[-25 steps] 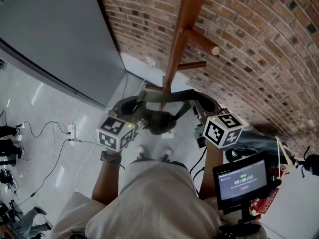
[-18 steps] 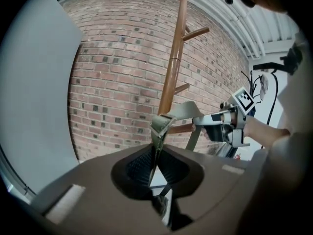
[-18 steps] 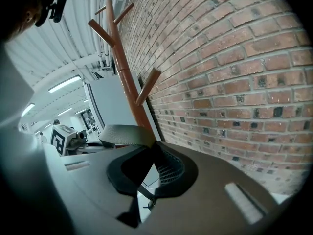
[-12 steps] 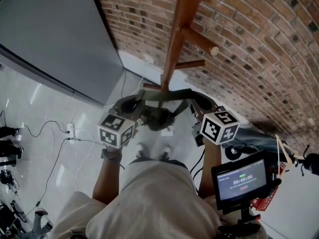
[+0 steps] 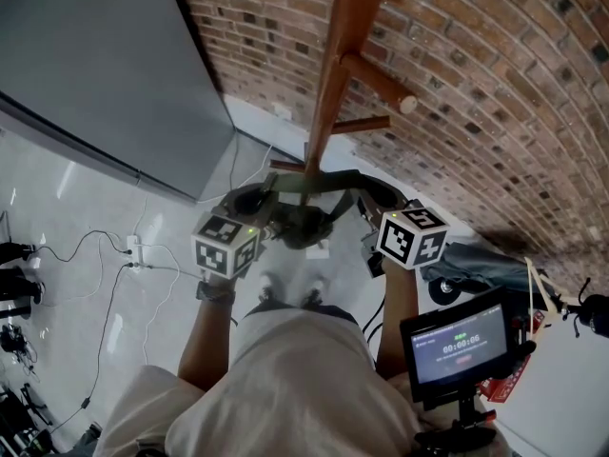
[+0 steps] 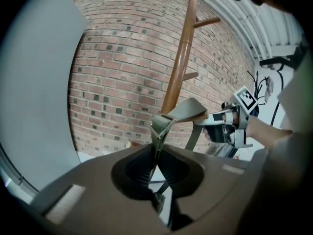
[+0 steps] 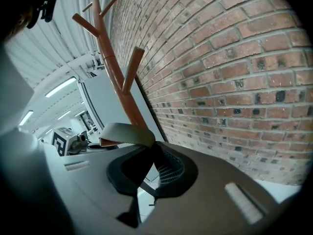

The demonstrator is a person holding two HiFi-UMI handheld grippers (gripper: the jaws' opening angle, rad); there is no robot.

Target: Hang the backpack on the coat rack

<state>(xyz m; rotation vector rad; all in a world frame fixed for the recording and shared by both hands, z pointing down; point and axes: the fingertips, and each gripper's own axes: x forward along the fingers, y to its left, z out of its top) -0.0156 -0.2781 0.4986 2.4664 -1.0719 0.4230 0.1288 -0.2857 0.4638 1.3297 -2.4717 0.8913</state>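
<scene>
The wooden coat rack (image 5: pixel 328 93) rises in front of the brick wall, with a peg (image 5: pixel 381 79) pointing right. An olive strap (image 5: pixel 314 181) of the backpack runs across the pole, stretched between both grippers. The dark backpack body (image 5: pixel 303 225) hangs below it. My left gripper (image 5: pixel 255 200) is shut on the strap's left end (image 6: pixel 159 129). My right gripper (image 5: pixel 381 193) is shut on the right end (image 7: pixel 124 133). In the left gripper view the pole (image 6: pixel 180 62) stands just behind the strap, and the right gripper (image 6: pixel 230 124) shows beyond it.
A large grey panel (image 5: pixel 105 74) leans at the left. Cables and a power strip (image 5: pixel 135 253) lie on the white floor. A small screen (image 5: pixel 455 339) is mounted at lower right, beside a dark bag (image 5: pixel 476 260). The person's shoes (image 5: pixel 285 298) stand under the backpack.
Both grippers have sunk a little and drawn slightly nearer the pole, each still holding the strap. The strap sits lower against the pole.
</scene>
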